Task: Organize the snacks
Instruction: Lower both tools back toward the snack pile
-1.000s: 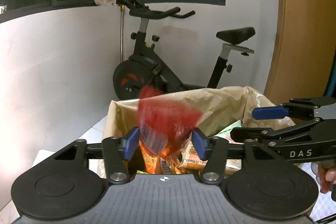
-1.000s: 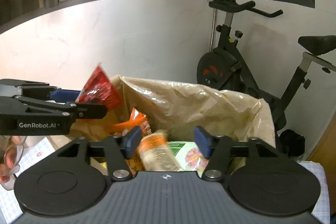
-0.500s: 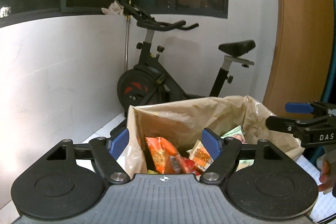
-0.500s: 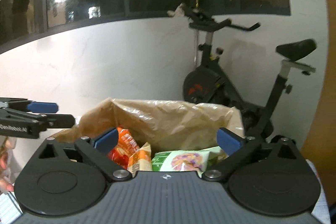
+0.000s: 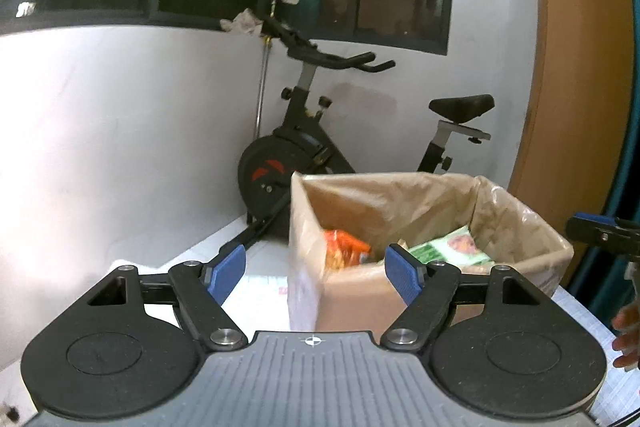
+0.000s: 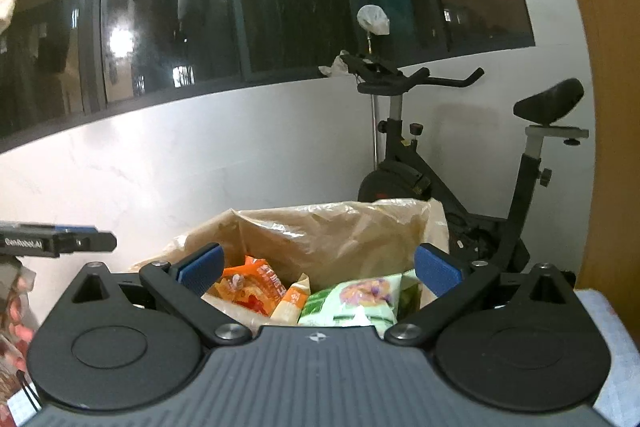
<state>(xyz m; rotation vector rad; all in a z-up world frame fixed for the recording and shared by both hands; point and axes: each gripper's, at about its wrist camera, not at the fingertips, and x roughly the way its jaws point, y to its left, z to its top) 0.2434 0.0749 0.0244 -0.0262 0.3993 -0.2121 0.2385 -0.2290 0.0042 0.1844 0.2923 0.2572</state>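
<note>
Both grippers are released and carry nothing: the left gripper [image 5: 316, 271] has its blue pads spread wide, and so does the right gripper [image 6: 318, 269]. The snacks sit ahead of the fingers inside the lined cardboard box [image 5: 520, 227]: an orange packet [image 6: 256, 285] lies just beyond the right gripper's left pad, a green packet [image 6: 352, 297] lies nearer its right pad, and a small yellow packet [image 6: 290, 303] stands between them. From the left gripper, the box is beyond and mostly toward its right pad. The step in hand appears to be fetching the next snack; to do it well, draw each tool clear of the plastic liner [image 6: 332, 231] so the pads do not snag it, then reach with fingers wide.
</note>
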